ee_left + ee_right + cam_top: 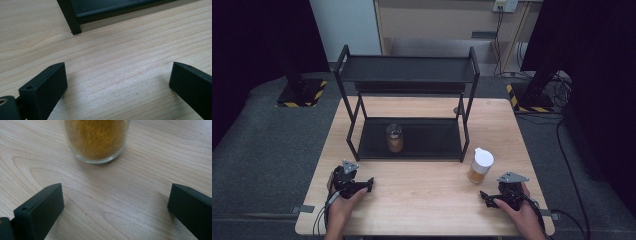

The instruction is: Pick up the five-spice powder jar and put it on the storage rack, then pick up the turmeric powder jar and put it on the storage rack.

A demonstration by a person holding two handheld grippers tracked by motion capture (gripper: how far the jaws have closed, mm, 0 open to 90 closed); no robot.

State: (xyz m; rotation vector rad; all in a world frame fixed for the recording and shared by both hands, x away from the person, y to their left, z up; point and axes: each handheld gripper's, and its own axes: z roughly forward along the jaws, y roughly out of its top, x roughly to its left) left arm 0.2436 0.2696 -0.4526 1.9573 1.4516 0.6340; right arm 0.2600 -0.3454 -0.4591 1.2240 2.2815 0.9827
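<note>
Your right gripper (484,195) sits jaws wide apart, and the white-capped spice jar (480,166) stands upright just ahead of it, way closer than your left gripper (371,183), also spread.

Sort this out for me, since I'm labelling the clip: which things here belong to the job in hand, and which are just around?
In the job:
white-capped jar of yellow powder, just ahead of the open right tongs
open left tongs, on the table

Just around:
rack
brown jar on the rack's lower shelf
cables on the floor
</note>
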